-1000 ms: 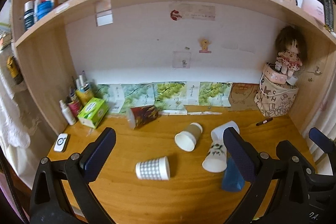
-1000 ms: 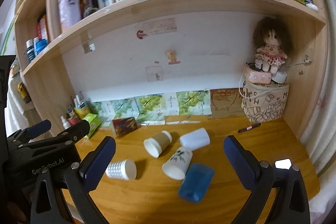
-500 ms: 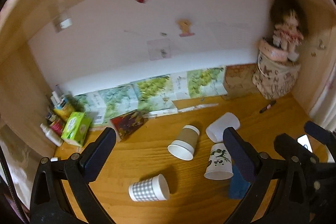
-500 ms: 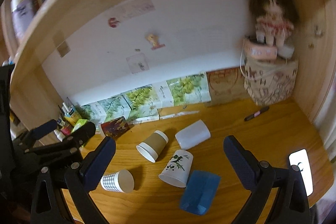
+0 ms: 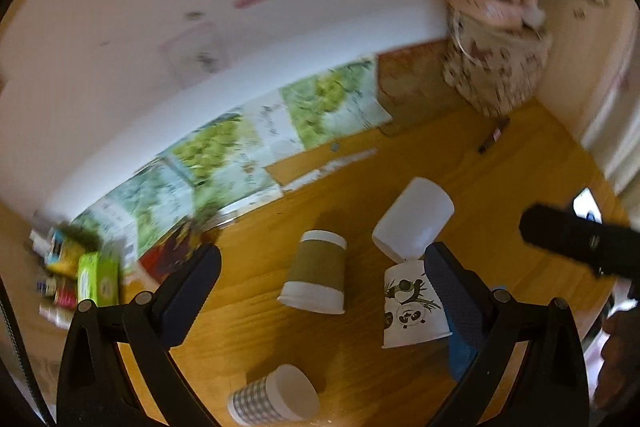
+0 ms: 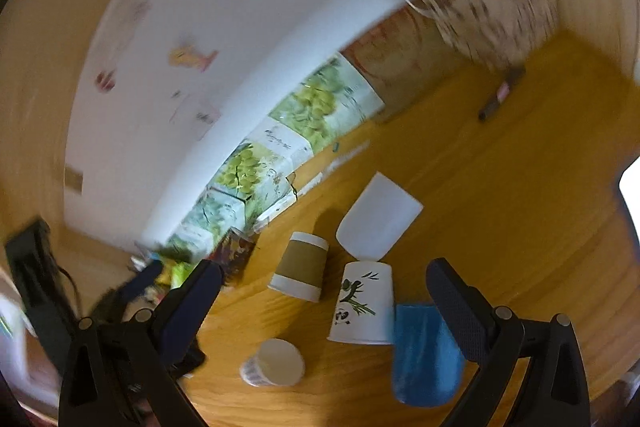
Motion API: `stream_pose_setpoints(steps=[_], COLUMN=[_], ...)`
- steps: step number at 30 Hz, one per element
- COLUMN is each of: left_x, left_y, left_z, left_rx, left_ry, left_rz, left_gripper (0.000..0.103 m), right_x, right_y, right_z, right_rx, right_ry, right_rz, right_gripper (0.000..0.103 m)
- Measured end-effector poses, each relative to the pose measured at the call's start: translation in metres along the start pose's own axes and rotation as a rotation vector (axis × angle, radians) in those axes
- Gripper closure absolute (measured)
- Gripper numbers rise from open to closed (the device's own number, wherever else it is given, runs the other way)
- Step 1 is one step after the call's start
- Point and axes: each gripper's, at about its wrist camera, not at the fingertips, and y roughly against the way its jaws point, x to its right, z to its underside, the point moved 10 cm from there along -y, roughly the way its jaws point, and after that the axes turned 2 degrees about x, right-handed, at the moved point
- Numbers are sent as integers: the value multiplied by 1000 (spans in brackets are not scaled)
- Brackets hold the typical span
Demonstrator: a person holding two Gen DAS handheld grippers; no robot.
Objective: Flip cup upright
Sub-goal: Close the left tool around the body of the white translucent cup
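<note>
Several paper cups lie on their sides on the wooden desk (image 5: 520, 171). A brown-sleeved cup (image 5: 318, 273) (image 6: 300, 267) lies in the middle. A panda-print cup (image 5: 412, 307) (image 6: 362, 307) lies to its right, a plain white cup (image 5: 414, 223) (image 6: 378, 223) behind it, and a grey checked cup (image 5: 274, 401) (image 6: 274, 363) at the front. A blue cup (image 6: 426, 351) lies beside the panda cup. My left gripper (image 5: 322, 267) is open above the brown cup. My right gripper (image 6: 324, 283) is open above the cups.
Leaf-print cards (image 5: 248, 155) line the back wall. A patterned bag with a doll (image 5: 496, 67) stands at the back right, a marker (image 5: 494, 139) in front of it. A green box and small bottles (image 5: 92, 279) crowd the left corner.
Both grippers have tilted down and moved in toward the cups, and both views have rolled. The shelf above has left the view. The cups have not moved.
</note>
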Motion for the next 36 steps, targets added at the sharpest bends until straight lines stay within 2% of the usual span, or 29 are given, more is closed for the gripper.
stream_pose_setpoints(steps=[3, 7, 11, 16, 23, 30, 36], left_x=[11, 28, 44, 66, 83, 94, 95], left_y=[-20, -53, -81, -111, -147, -163, -174], left_z=[-4, -5, -5, -1, 9, 14, 13], left_rx=[-19, -70, -118, -183, -252, -258, -281], left_ry=[-86, -176, -227, -275, -317, -356, -324], left_rz=[-11, 11, 39, 83, 98, 117, 142], left_gripper=[2, 2, 2, 2, 2, 2, 3], right_x=[18, 46, 65, 79, 95, 106, 107], right_y=[-14, -28, -40, -47, -46, -45, -45], right_z=[-5, -6, -4, -8, -10, -1, 3], right_rx=[-23, -35, -40, -11, 27, 22, 20], right_ry=[-117, -270, -340, -381, -419, -446, -450], right_rz=[-27, -40, -45, -49, -46, -43, -40], right_gripper=[0, 0, 0, 0, 0, 0, 0])
